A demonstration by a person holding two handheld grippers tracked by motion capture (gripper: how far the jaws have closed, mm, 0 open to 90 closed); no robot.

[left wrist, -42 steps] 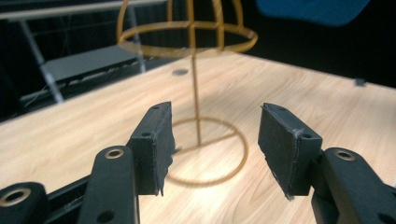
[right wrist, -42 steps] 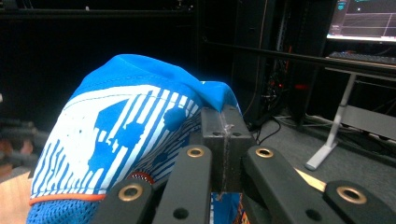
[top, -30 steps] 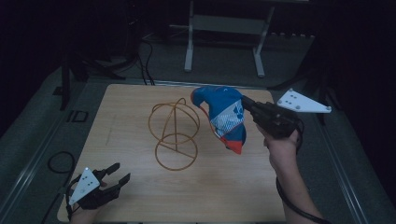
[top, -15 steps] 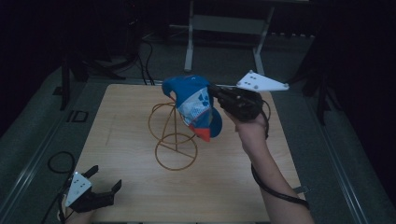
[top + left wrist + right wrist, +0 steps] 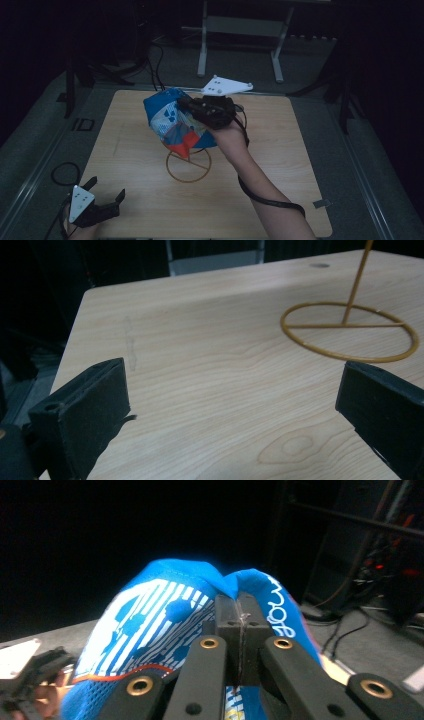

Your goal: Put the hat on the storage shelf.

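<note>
In the high view, you are stretching your right forearm up from the bottom edge toward the middle of the table (image 5: 300,150), wrist bent left, and the right gripper (image 5: 187,106) is holding the blue cap (image 5: 172,122) in the air right over the gold wire stand (image 5: 189,165). Your left hand is resting low at the table's near left corner, and the left gripper (image 5: 107,192) is pointing right with nothing in it.

In the left gripper view, the left gripper (image 5: 235,405) is hanging just above the wood with its jaws spread wide, having just been opening, and nothing is lying between them. The stand's ring base (image 5: 350,332) is sitting ahead to the right.

In the right gripper view, the right gripper (image 5: 239,612) is pinching a fold of the cap (image 5: 160,615), jaws pressed together on the fabric.
</note>
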